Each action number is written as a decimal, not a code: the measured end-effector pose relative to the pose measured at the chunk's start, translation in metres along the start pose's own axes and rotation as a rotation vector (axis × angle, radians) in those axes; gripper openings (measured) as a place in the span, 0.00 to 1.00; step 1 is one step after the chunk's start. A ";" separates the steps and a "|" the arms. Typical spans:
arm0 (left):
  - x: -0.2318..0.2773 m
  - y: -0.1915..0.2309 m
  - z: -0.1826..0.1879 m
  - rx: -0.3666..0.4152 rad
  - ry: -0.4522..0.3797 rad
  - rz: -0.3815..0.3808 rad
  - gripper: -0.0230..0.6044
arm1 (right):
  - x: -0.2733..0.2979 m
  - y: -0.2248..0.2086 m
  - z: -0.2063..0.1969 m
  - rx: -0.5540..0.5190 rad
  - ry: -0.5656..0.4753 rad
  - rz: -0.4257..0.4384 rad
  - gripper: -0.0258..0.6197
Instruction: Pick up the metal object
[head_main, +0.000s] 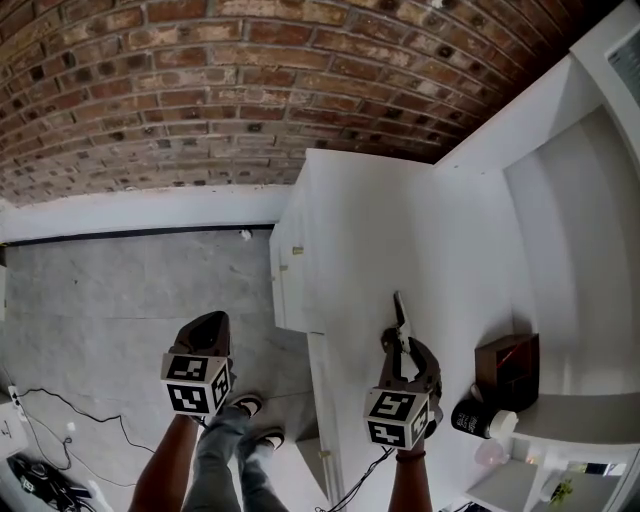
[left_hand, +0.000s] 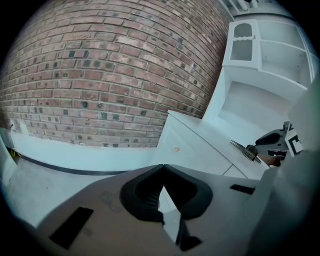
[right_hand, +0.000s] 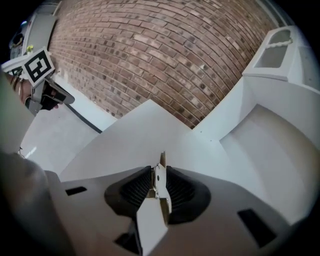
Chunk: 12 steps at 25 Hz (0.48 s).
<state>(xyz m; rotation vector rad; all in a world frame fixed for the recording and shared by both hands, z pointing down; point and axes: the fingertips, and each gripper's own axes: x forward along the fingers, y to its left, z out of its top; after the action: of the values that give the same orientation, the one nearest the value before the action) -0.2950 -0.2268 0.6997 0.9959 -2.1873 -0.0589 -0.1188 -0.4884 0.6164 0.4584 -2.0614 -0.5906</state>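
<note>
My right gripper (head_main: 402, 346) hangs over the white counter (head_main: 370, 230) and is shut on the metal object (head_main: 400, 310), a thin flat silvery piece like a hinge plate that sticks out forward from the jaws. In the right gripper view the metal object (right_hand: 160, 181) stands on edge, clamped between the two black pads (right_hand: 134, 186). My left gripper (head_main: 205, 330) is held over the grey floor left of the counter, shut with nothing in it; its pads (left_hand: 145, 192) meet at the tips. From the left gripper view the metal object (left_hand: 245, 149) shows in the right gripper.
A brown box (head_main: 508, 368) and a dark jar with a white lid (head_main: 480, 418) stand at the counter's near right. A brick wall (head_main: 230, 90) runs behind. Cables (head_main: 40, 470) lie on the floor at lower left. The person's legs and shoes (head_main: 245, 440) are below.
</note>
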 end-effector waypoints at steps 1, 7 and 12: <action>0.001 0.002 0.000 -0.001 0.000 0.002 0.06 | 0.002 0.000 0.000 -0.010 0.006 -0.004 0.19; 0.004 0.014 0.001 -0.011 0.003 0.019 0.06 | 0.011 0.005 -0.005 -0.026 0.039 -0.005 0.18; 0.009 0.018 0.002 -0.012 0.005 0.017 0.06 | 0.017 0.005 -0.009 -0.031 0.056 -0.017 0.17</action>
<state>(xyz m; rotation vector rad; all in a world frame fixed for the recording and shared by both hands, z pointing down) -0.3120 -0.2204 0.7092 0.9698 -2.1879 -0.0620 -0.1202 -0.4953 0.6345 0.4705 -1.9942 -0.6121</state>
